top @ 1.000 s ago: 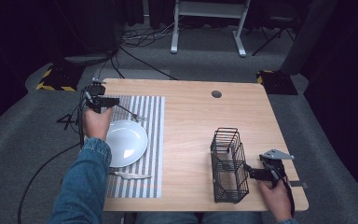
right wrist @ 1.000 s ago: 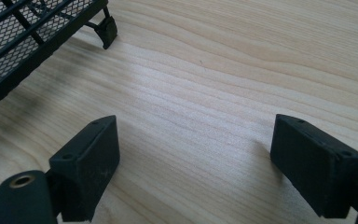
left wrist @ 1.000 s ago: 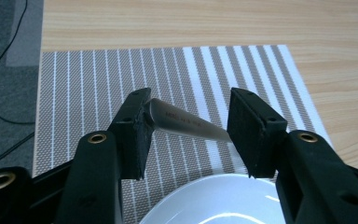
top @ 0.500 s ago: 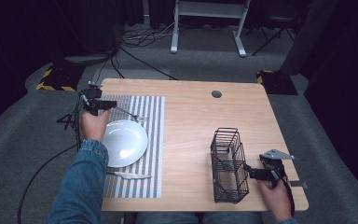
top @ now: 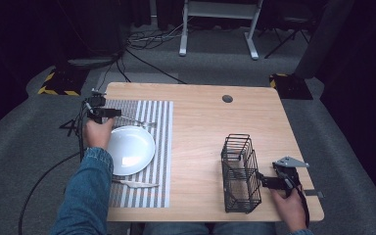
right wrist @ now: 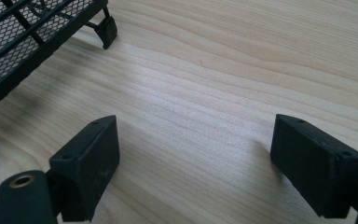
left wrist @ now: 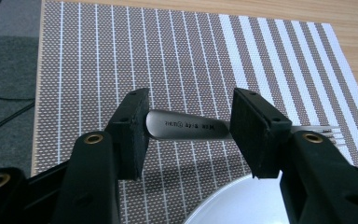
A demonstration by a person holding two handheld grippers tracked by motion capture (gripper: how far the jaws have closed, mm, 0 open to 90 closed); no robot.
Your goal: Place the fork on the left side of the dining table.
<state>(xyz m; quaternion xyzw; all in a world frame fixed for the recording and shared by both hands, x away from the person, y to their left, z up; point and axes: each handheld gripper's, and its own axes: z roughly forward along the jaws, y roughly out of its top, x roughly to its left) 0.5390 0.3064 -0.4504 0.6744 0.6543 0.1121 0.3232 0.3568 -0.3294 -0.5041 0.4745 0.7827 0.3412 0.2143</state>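
Note:
A steel fork (left wrist: 186,126) lies on the striped placemat (left wrist: 168,60) just beyond the white plate (left wrist: 242,205). My left gripper (left wrist: 191,135) hovers low over the fork's handle, jaws open and spaced along the handle's length, pads not pressing on it. From above, the left gripper (top: 108,112) sits at the mat's far left corner, by the plate (top: 132,149) and fork (top: 139,122). My right gripper (right wrist: 191,158) stands open over bare wood, nothing between its jaws. It rests near the front right (top: 267,182), beside the black wire basket (top: 240,171).
A knife (top: 134,184) lies on the placemat (top: 161,147) in front of the plate. The basket's foot and mesh (right wrist: 28,32) stand at the upper left of the right gripper view. A cable hole (top: 227,98) is in the wooden table (top: 200,127) at the back. Cables trail off the left edge.
My left gripper has sunk toward the placemat and the fork. The right hand, basket, plate and knife have stayed put.

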